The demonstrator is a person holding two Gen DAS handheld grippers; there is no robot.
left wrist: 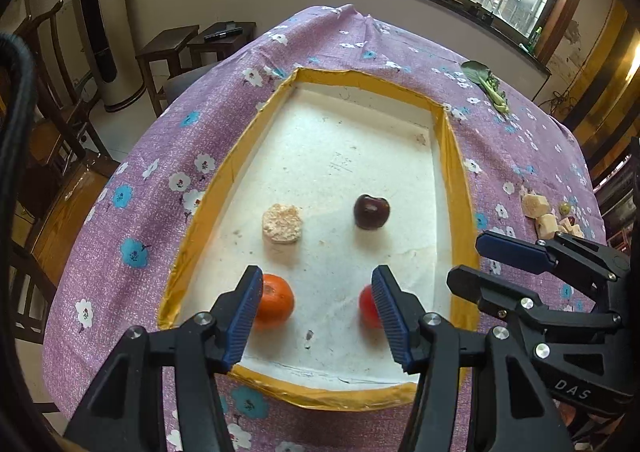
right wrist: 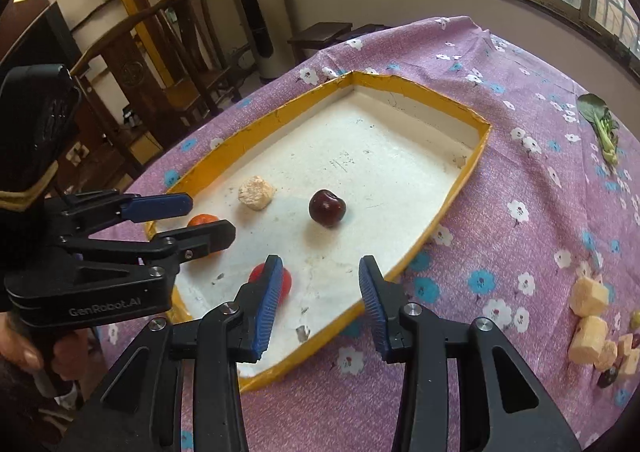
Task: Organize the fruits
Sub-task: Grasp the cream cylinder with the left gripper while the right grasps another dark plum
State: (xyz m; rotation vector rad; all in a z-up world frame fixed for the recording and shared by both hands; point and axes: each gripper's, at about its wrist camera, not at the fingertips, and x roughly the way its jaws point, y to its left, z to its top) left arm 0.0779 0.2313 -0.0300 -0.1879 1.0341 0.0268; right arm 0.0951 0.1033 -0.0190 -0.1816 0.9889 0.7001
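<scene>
A white tray with a yellow rim (left wrist: 208,203) (right wrist: 440,211) lies on the purple flowered cloth. Inside it are an orange tangerine (left wrist: 278,302) (right wrist: 202,219), a red round fruit (left wrist: 366,308) (right wrist: 286,280), a dark cherry (left wrist: 371,211) (right wrist: 327,207) and a beige crumbly piece (left wrist: 281,223) (right wrist: 257,192). My left gripper (left wrist: 318,316) (right wrist: 210,217) hangs open above the tray's near end, the tangerine behind its left finger, the red fruit behind its right. My right gripper (right wrist: 320,304) (left wrist: 466,259) stands open over the tray's near right rim, nothing between its pads.
Pale yellow cubes (left wrist: 536,205) (right wrist: 588,296) with small dark and green fruits lie on the cloth right of the tray. A leafy green (left wrist: 486,83) (right wrist: 600,123) rests at the far right. Wooden chairs and stools stand beyond the table's left edge. A hand (right wrist: 24,352) grips the left tool.
</scene>
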